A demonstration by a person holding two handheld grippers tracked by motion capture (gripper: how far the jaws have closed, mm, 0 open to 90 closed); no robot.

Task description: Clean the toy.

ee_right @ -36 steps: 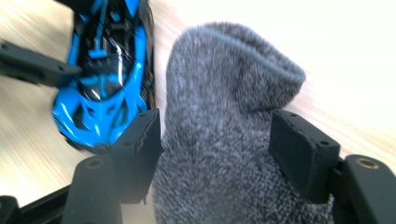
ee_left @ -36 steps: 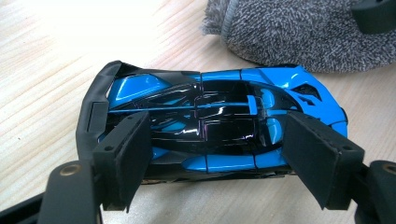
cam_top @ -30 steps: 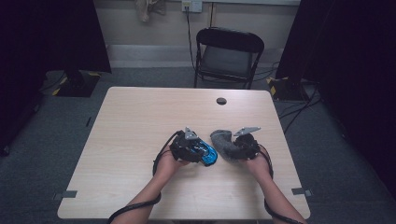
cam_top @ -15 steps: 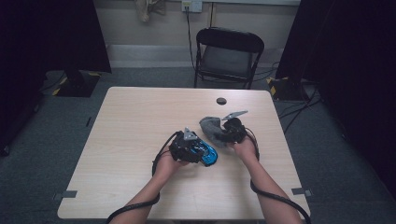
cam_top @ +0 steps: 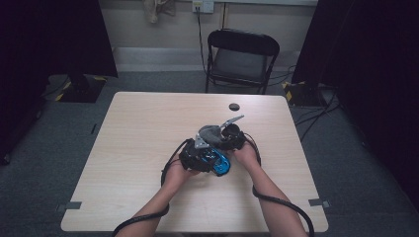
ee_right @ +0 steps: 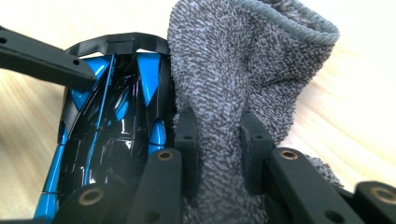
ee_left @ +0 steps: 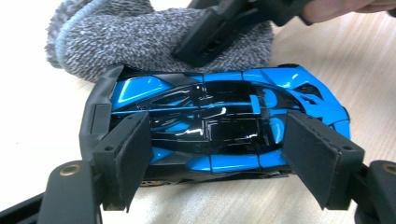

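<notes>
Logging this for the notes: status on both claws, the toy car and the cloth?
Left claw holds blue toy car on the table. Right claw shut on grey cloth, against the car. Nothing in the way.

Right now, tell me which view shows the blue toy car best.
The left gripper view: the blue toy car lies full length there. The right gripper view shows one side of it beside the grey cloth; the high view shows a small blue patch.

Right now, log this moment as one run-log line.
left gripper: shut on blue toy car | right gripper: jaws just closed on grey cloth | cloth against car's side | table
</notes>
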